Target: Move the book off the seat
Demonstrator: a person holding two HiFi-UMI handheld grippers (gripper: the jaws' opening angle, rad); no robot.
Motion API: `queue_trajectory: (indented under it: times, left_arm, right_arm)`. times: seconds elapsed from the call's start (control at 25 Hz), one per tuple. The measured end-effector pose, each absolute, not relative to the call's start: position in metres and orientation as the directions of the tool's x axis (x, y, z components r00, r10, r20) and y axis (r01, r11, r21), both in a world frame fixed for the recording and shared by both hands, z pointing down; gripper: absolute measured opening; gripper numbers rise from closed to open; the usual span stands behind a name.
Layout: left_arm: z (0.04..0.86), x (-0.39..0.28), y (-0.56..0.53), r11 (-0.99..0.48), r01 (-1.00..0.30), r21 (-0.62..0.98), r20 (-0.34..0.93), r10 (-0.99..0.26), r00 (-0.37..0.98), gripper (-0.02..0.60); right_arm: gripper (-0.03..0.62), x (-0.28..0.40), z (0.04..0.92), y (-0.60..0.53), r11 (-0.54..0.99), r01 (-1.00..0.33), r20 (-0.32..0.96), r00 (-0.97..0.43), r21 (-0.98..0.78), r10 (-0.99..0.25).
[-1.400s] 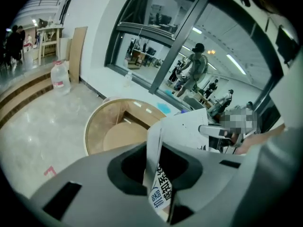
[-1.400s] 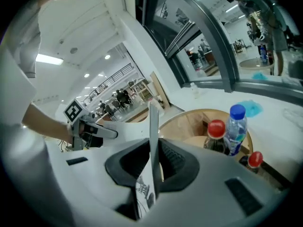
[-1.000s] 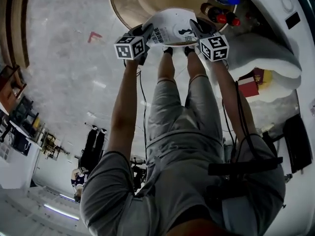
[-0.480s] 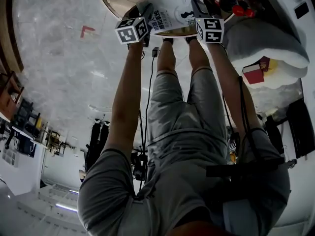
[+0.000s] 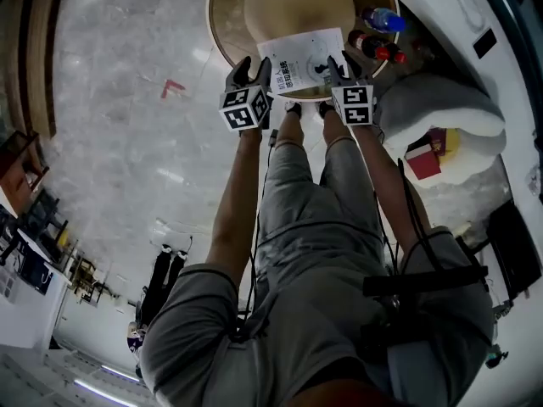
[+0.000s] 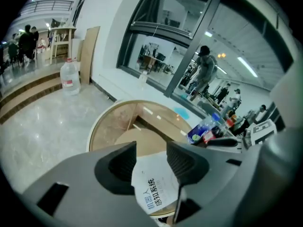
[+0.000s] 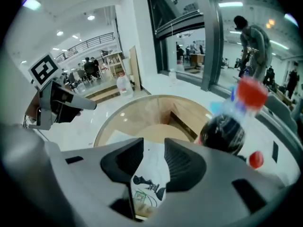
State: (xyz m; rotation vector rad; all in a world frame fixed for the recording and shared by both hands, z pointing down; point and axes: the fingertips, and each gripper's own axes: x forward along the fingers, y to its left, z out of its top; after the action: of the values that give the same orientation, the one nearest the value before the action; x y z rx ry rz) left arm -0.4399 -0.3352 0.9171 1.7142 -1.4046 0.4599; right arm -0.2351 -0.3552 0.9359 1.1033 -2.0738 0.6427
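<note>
We see the book (image 5: 304, 58) lying flat on the round wooden platform (image 5: 222, 24), white cover up with dark print along one side, its near edge reaching the part of the rim closest to the person. The left gripper (image 6: 151, 150) points down at the book's left corner. Its jaws have just been opening and now stand clearly apart, and in the left gripper view the printed corner shows in the gap with neither pad pressing on it. The right gripper (image 7: 154, 148) sits at the opposite corner. Its jaws have also just been opening, and they stand a little apart with the book's edge (the one with a small dark drawing) showing in the gap. We see no pad clamped on it. From the head view both arms stretch forward side by side, one gripper at each near corner. Beyond the right gripper, on the platform's far right, lie a cola bottle (image 5: 373, 47) with a red cap and a blue-capped bottle (image 5: 377, 19). A white cushioned seat (image 5: 433, 108) stands to the right of the platform, well apart from the book, and pale marble floor (image 5: 127, 125) spreads to the left.
</note>
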Motion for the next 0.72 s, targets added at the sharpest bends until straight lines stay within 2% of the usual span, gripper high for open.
queue_trajectory:
  times: [0.16, 0.36, 0.56, 0.72]
  left_arm:
    - [0.805, -0.446, -0.350, -0.048, -0.928, 0.370, 0.640, -0.711, 0.292, 0.190]
    - [0.679, -0.458, -0.405, -0.109, -0.926, 0.362, 0.464, -0.841, 0.280, 0.190]
    - [0.565, -0.442, -0.383, -0.200, -0.918, 0.342, 0.359, -0.875, 0.324, 0.190]
    - [0.505, -0.425, -0.377, -0.242, -0.906, 0.346, 0.299, -0.888, 0.351, 0.190]
  right_arm:
    - [0.143, -0.258, 0.829, -0.359, 0.565, -0.820, 0.702, -0.454, -0.090, -0.548]
    - [0.138, -0.274, 0.694, -0.411, 0.594, -0.804, 0.556, -0.503, -0.022, -0.661]
    - [0.127, -0.261, 0.578, -0.394, 0.576, -0.817, 0.474, -0.511, -0.008, -0.717]
    - [0.118, -0.238, 0.516, -0.394, 0.576, -0.817, 0.421, -0.512, 0.029, -0.748]
